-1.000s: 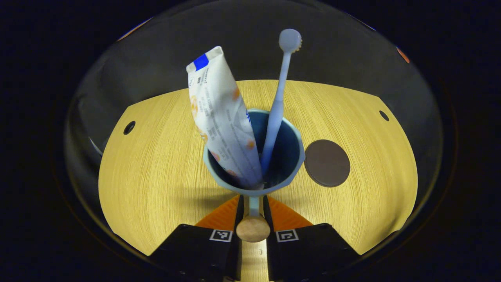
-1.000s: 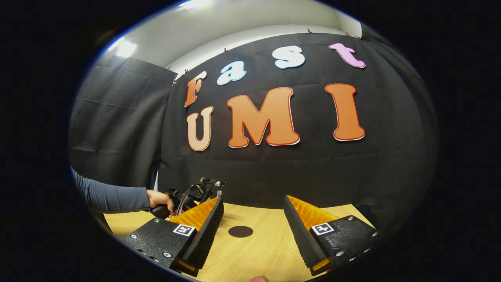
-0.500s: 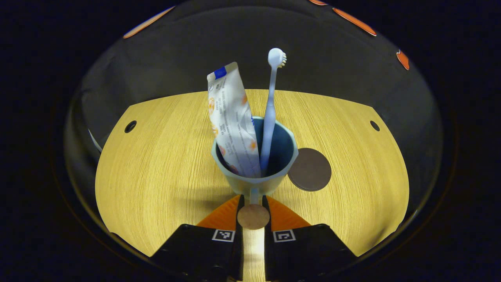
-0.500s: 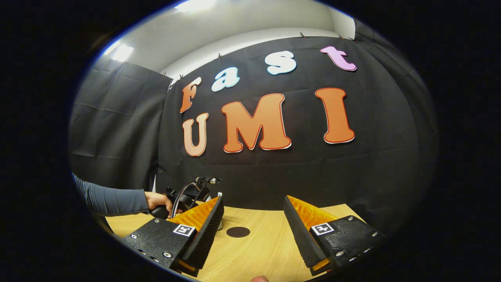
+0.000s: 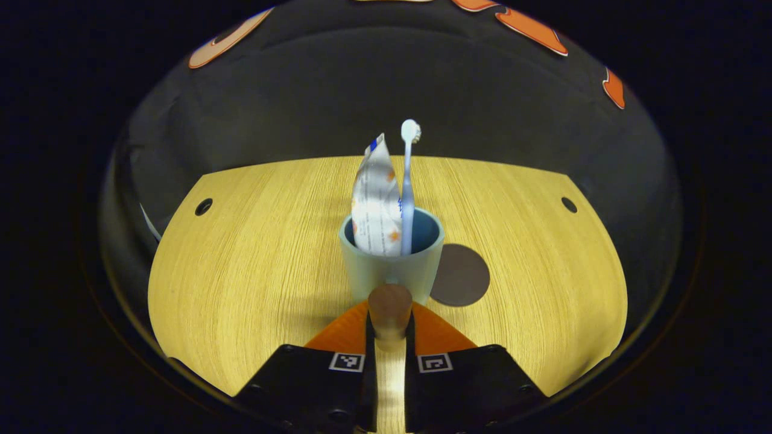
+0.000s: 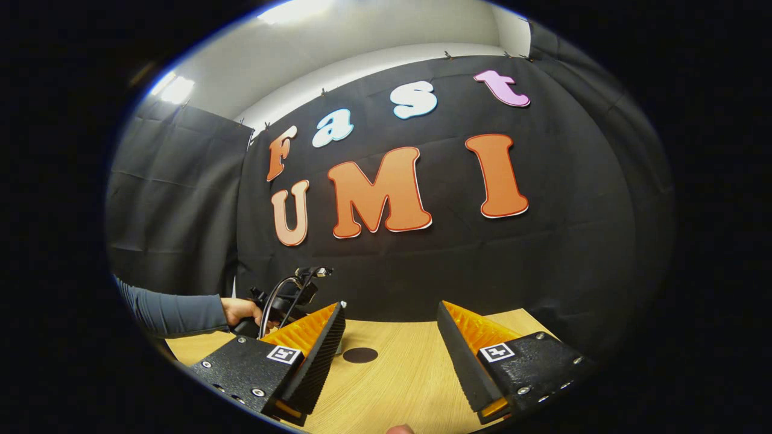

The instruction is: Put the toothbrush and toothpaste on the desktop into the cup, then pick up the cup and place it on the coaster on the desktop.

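Observation:
A pale blue cup (image 5: 386,274) stands upright in the left gripper view, holding a white toothpaste tube (image 5: 375,208) and a light blue toothbrush (image 5: 408,181) with its head up. My left gripper (image 5: 390,319) is shut on the cup's handle, whose round wooden knob (image 5: 390,303) sits between the fingers. A dark round coaster (image 5: 464,277) lies on the wooden desktop (image 5: 253,253) just right of the cup, its left edge hidden behind it. In the right gripper view my right gripper (image 6: 391,308) is open above the desktop with nothing in it, the coaster (image 6: 360,355) farther off.
The right gripper view has a hand (image 6: 238,310) and a grey sleeve (image 6: 172,313) holding the left gripper (image 6: 283,295) at the left. The desktop has a small hole near each far corner (image 5: 203,207) (image 5: 568,204). Black cloth walls close the back.
The left gripper has levelled out with the cup, so the cup is seen more from the side. The coaster has drawn closer to the cup. The right gripper barely moved.

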Motion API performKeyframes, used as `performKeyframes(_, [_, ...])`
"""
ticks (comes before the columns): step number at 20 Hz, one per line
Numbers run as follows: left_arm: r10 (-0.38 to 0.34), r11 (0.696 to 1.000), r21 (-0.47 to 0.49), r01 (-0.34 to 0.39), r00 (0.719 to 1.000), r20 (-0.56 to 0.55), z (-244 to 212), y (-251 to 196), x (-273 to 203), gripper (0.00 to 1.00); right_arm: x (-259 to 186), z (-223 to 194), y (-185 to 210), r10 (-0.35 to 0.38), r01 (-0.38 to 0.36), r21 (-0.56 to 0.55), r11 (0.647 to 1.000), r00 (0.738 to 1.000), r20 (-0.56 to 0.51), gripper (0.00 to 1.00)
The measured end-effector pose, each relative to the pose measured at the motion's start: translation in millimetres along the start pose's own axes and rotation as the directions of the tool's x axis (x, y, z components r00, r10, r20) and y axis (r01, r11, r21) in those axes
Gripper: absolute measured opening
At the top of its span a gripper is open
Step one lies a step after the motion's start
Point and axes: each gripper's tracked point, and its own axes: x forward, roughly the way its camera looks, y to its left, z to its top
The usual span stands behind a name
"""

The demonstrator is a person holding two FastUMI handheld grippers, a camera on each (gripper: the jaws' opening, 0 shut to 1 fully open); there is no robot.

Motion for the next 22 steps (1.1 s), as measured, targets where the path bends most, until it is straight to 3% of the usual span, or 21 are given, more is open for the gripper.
performKeyframes(1, [0.002, 1.000, 0.010, -0.002, 1.000, -0.009, -2, -1, 3, 0.18, -1, 0, 0, 0.002, -0.002, 0.003, 1.000, 1.000, 0.001, 0.92])
performKeyframes(7, [0.010, 1.000, 0.014, -0.009, 0.996, -0.093, -7, 3, 4, 0.19, -2, -7, -4, -0.005, 0.005, 0.032, 0.999, 1.000, -0.012, 0.92])
performKeyframes(11, [0.039, 0.998, 0.062, -0.031, 0.990, -0.132, -9, 2, -1, 0.25, 3, -12, 0, 0.000, 0.001, 0.025, 1.000, 1.000, -0.027, 0.92])
performKeyframes(15, [0.065, 0.986, 0.158, -0.042, 0.988, -0.139, 1, 2, -1, 0.43, 6, -14, 2, 0.002, -0.002, 0.020, 1.000, 0.999, -0.034, 0.92])
performKeyframes(19, [0.044, 0.981, 0.195, -0.007, 0.981, -0.189, -3, -6, 10, 0.43, 11, -19, -4, -0.016, 0.017, 0.021, 1.000, 0.999, -0.044, 0.92])
performKeyframes(20, [0.032, 0.981, 0.196, 0.004, 0.983, -0.181, 1, -11, 10, 0.37, 10, -21, -8, -0.024, 0.025, 0.023, 0.999, 0.998, -0.049, 0.97])
performKeyframes(22, [0.014, 0.981, 0.194, 0.019, 0.986, -0.165, 2, -13, 9, 0.28, 10, -23, -14, -0.033, 0.035, 0.035, 0.999, 0.998, -0.055, 0.92])
